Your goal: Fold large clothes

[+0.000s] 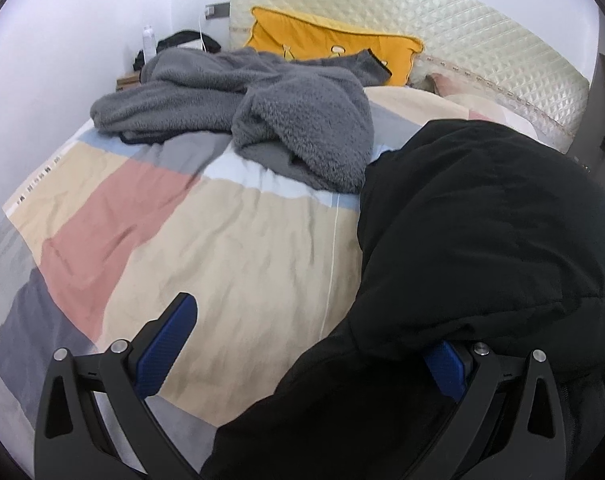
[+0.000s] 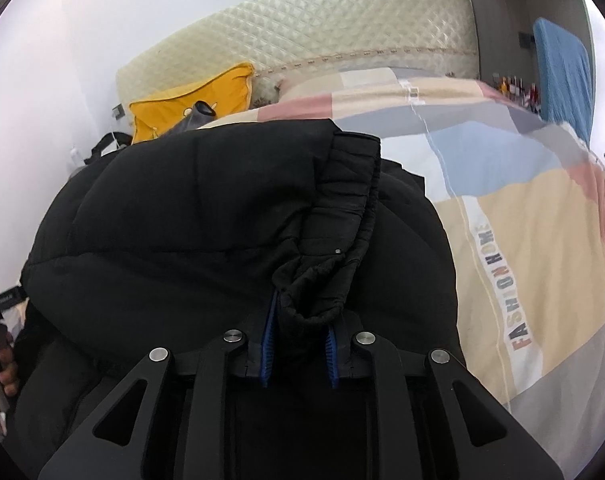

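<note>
While a black padded jacket (image 2: 206, 216) is lying bunched on the patchwork quilt (image 1: 230, 240) at the near right of the bed, its gathered elastic cuff (image 2: 342, 216) is being pinched between the blue pads of the right gripper (image 2: 298, 344), whose jaws are drawn narrow around the fold of fabric. Seen from the left wrist, the same jacket (image 1: 490, 240) is being draped over the right-hand finger of the left gripper (image 1: 302, 352), which is being held wide apart; one blue pad (image 1: 166, 348) is hanging clear above the quilt, the other is being partly covered by black cloth, and nothing is being clamped between them. Farther back, a grey fleece garment (image 1: 262, 104) is being left crumpled across the quilt, apart from the jacket. Behind it, a yellow cushion (image 1: 334, 46) is being propped against the cream quilted headboard (image 1: 482, 48).
</note>
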